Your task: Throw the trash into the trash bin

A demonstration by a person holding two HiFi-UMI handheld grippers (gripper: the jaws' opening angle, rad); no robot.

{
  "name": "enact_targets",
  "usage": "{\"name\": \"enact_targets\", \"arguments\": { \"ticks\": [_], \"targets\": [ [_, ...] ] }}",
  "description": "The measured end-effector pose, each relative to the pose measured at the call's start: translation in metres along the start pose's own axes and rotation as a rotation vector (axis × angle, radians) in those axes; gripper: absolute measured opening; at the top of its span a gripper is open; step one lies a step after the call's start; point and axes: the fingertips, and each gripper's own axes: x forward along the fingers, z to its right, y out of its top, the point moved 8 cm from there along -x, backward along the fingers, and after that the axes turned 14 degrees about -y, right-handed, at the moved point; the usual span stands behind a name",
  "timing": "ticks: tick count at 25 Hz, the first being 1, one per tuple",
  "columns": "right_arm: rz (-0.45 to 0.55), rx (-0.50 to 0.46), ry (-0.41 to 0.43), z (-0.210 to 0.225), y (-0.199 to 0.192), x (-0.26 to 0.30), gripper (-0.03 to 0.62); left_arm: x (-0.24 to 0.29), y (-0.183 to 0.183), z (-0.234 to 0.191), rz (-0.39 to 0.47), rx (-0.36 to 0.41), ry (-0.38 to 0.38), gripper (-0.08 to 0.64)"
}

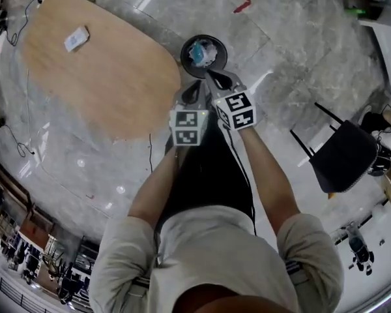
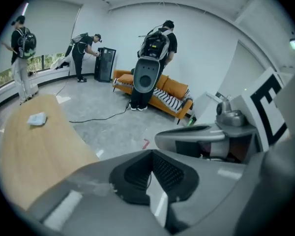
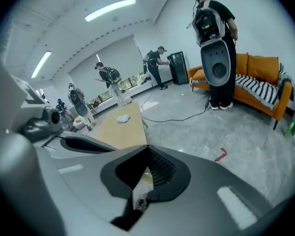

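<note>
The black round trash bin (image 1: 202,52) stands on the grey floor just past the table's end, with blue and white trash inside. Both grippers are held high and side by side above its near rim. My left gripper (image 1: 197,87) is shut with nothing between its jaws, its tips (image 2: 151,152) meeting. My right gripper (image 1: 213,78) is also shut, tips (image 3: 147,147) together, and I see nothing held. A white and blue packet (image 1: 77,38) lies on the oval wooden table (image 1: 111,83); it also shows in the gripper views (image 2: 37,119) (image 3: 123,117).
A black chair (image 1: 342,156) stands to the right. Cables (image 1: 26,135) run over the floor beside the table, and a red mark (image 1: 242,4) lies beyond the bin. An orange sofa (image 2: 163,95) stands by the far wall. Several people (image 2: 157,58) stand around the room.
</note>
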Motion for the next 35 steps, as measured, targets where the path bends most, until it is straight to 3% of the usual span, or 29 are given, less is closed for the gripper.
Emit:
{"name": "enact_targets", "arguments": {
  "ticks": [7, 11, 16, 20, 23, 26, 30, 35],
  "targets": [
    [0.207, -0.068, -0.027, -0.038, 0.101, -0.101, 0.008, -0.093, 0.081, 0.038, 0.167, 0.078, 0.051, 0.018],
    [0.323, -0.081, -0.028, -0.071, 0.149, -0.165, 0.008, -0.163, 0.122, 0.059, 0.269, 0.172, 0.083, 0.018],
    [0.515, -0.194, -0.068, -0.114, 0.193, -0.236, 0.008, -0.232, 0.159, 0.097, 0.403, 0.282, 0.078, 0.018],
    [0.666, -0.284, -0.116, -0.151, 0.23, -0.284, 0.008, -0.284, 0.186, 0.121, 0.533, 0.352, 0.025, 0.018],
    [0.717, -0.267, -0.15, -0.188, 0.244, -0.302, 0.008, -0.335, 0.193, 0.118, 0.605, 0.393, -0.001, 0.018],
    [0.762, -0.271, -0.172, -0.228, 0.246, -0.312, 0.008, -0.379, 0.186, 0.105, 0.661, 0.383, 0.005, 0.018],
    [0.788, -0.262, -0.19, -0.259, 0.238, -0.323, 0.008, -0.401, 0.177, 0.104, 0.697, 0.38, 0.005, 0.018],
    [0.779, -0.226, -0.217, -0.28, 0.225, -0.334, 0.008, -0.418, 0.163, 0.108, 0.688, 0.441, -0.029, 0.017]
  ]
}}
